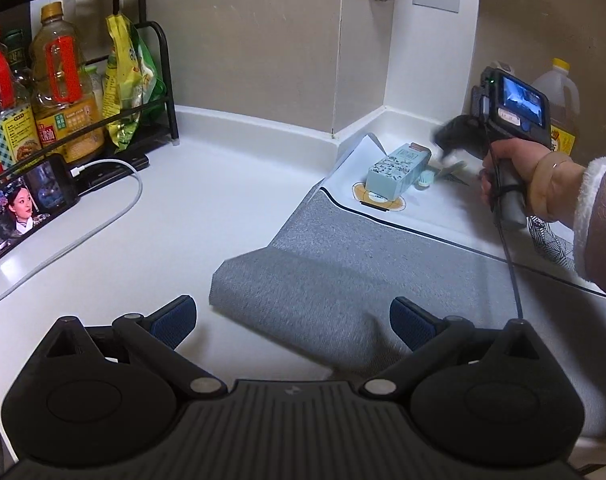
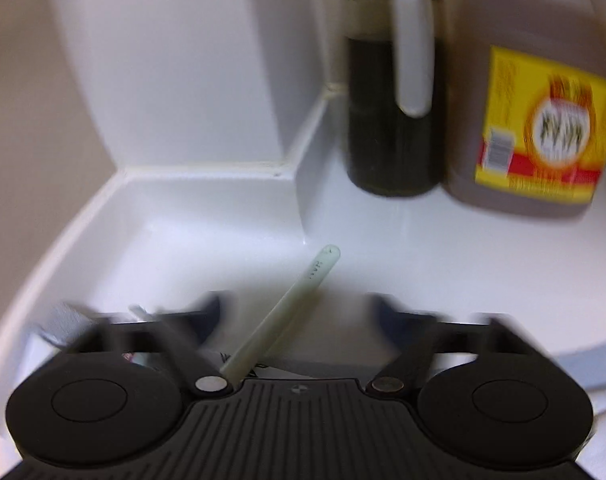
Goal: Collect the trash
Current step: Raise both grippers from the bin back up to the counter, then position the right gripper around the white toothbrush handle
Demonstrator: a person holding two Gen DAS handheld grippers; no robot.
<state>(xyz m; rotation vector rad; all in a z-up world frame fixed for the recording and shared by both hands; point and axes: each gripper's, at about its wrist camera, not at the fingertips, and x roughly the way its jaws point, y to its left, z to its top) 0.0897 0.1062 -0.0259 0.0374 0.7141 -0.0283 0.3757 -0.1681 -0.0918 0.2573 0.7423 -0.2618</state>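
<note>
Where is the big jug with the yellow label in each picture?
Left wrist view: the jug stands at the far right, behind the right gripper.
Right wrist view: the jug is at the upper right, beside a dark pitcher.
Shared landmark: the white corner ledge.

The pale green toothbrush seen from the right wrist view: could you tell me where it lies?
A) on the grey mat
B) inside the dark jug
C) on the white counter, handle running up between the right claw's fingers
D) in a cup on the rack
C: the toothbrush lies slanted on the white counter, its handle passing between the blurred fingers of the right claw, which do not press on it.
</note>
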